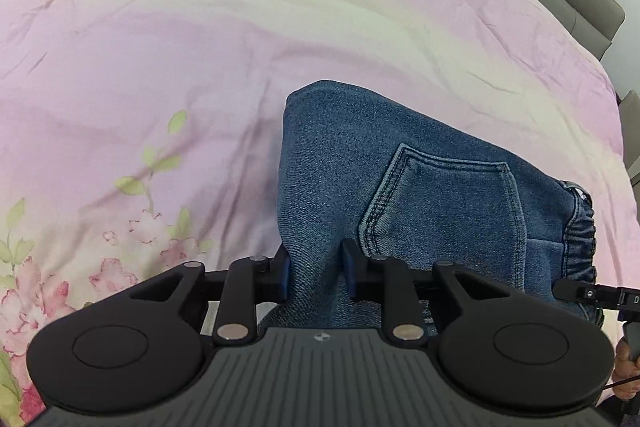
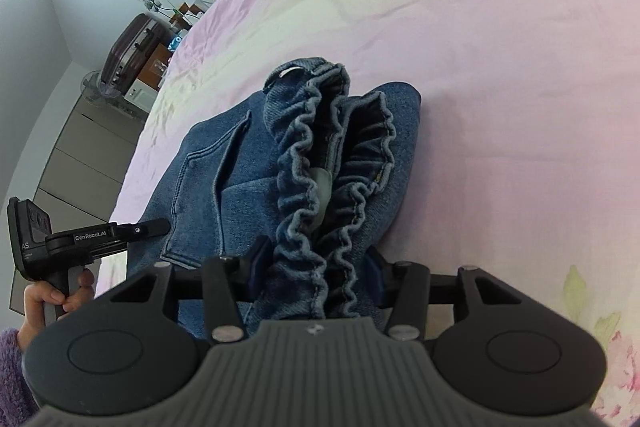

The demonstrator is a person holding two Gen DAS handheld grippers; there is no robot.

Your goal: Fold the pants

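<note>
- Left wrist view: my left gripper (image 1: 316, 277) has its blue pads (image 1: 283, 277) closed in on a thick fold of the jeans (image 1: 400, 187). The denim fills the narrow gap between them, so I read this as a grip on the cloth.
- The jeans are bunched on the pink floral bedsheet (image 1: 160, 67), back pocket (image 1: 440, 203) facing up and the elastic waistband (image 1: 580, 235) off to the right. The tip of my other gripper shows at the right edge, just beside the waistband.
- Right wrist view: my right gripper (image 2: 314, 279) stands about half open, its jaws around the gathered waistband (image 2: 320, 187). The ruffled elastic packs the space between them. The pads are mostly hidden by cloth, but I judge it held.
- Here my left hand (image 2: 48, 299) shows at the lower left, wrapped on its gripper's handle, close to the pocket side of the jeans.
- Progress, as I judge it: the jeans look doubled over into a short bundle, so at least one fold seems made. The bundle is still rumpled and partly lifted in my grip; laying it flat, squaring the edges and letting go remain.
</note>
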